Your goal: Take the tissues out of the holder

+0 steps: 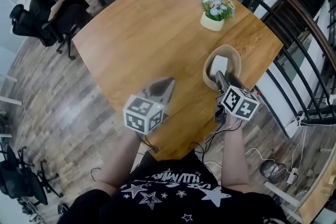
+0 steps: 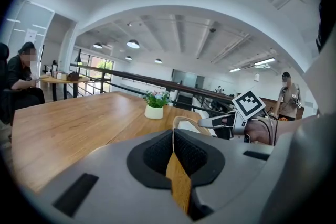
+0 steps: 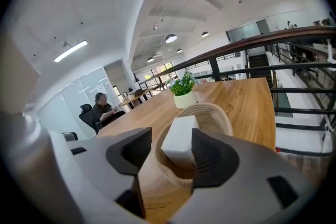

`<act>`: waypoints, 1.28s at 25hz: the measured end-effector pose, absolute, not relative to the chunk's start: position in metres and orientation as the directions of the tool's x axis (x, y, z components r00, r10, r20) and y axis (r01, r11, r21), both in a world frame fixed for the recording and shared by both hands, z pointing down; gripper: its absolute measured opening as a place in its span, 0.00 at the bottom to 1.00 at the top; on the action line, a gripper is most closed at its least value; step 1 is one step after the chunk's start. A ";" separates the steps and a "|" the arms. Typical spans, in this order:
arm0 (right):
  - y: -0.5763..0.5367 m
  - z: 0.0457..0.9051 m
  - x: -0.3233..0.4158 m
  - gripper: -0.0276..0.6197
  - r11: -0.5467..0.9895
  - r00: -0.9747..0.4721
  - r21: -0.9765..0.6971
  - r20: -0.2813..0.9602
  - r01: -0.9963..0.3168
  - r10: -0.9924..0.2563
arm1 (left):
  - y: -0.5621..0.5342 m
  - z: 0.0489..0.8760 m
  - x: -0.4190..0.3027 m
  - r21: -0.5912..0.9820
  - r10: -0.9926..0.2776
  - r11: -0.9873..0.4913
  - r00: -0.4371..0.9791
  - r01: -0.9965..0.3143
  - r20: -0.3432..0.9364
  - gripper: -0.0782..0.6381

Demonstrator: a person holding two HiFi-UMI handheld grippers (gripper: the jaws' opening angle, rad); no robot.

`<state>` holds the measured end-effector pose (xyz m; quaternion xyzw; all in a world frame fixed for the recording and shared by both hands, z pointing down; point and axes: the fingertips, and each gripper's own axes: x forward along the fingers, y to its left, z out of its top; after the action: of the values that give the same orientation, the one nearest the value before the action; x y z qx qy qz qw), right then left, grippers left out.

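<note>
A round wooden holder (image 1: 232, 58) sits near the table's right front corner with a white tissue pack (image 1: 219, 65) standing in it. My right gripper (image 1: 218, 78) is at the holder's near rim. In the right gripper view the tissue pack (image 3: 177, 140) stands between the open jaws of the right gripper (image 3: 173, 140), inside the holder (image 3: 220, 119). The right pad is close against the pack and the left pad is apart from it. My left gripper (image 1: 164, 86) hovers over the table left of the holder, its jaws shut on nothing (image 2: 173, 132).
A white pot with a small flowering plant (image 1: 214, 14) stands beyond the holder. The table's right edge (image 1: 268, 68) runs close to a black railing (image 1: 294, 34). A person sits at another table far left (image 1: 50, 5). Cables hang below the right gripper.
</note>
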<state>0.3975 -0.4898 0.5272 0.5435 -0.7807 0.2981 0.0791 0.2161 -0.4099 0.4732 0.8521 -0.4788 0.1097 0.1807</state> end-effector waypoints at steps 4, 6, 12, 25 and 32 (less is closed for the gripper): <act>-0.503 0.542 0.396 0.44 0.232 -0.367 -0.308 0.518 -0.923 -0.773 | -0.414 0.476 0.215 0.211 -0.787 -0.455 0.501 -0.865 0.360 0.13; -0.508 0.549 0.394 0.47 0.236 -0.361 -0.287 0.543 -0.928 -0.758 | -0.415 0.479 0.215 0.215 -0.791 -0.445 0.494 -0.870 0.362 0.13; -0.521 0.564 0.387 0.53 0.208 -0.323 -0.253 0.608 -0.945 -0.726 | -0.416 0.483 0.203 0.223 -0.802 -0.414 0.470 -0.882 0.368 0.13; -0.521 0.583 0.386 0.52 0.224 -0.199 -0.068 0.746 -0.972 -0.636 | -0.404 0.485 0.180 0.250 -0.816 -0.371 0.443 -0.894 0.371 0.13; -0.522 0.578 0.393 0.45 0.197 -0.182 -0.062 0.707 -0.978 -0.684 | -0.398 0.482 0.170 0.251 -0.825 -0.360 0.433 -0.898 0.364 0.13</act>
<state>0.3928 -0.5224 0.5776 0.5757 -0.7218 0.2649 0.2782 0.1700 -0.3983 0.4819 0.8200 -0.5253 0.0878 0.2095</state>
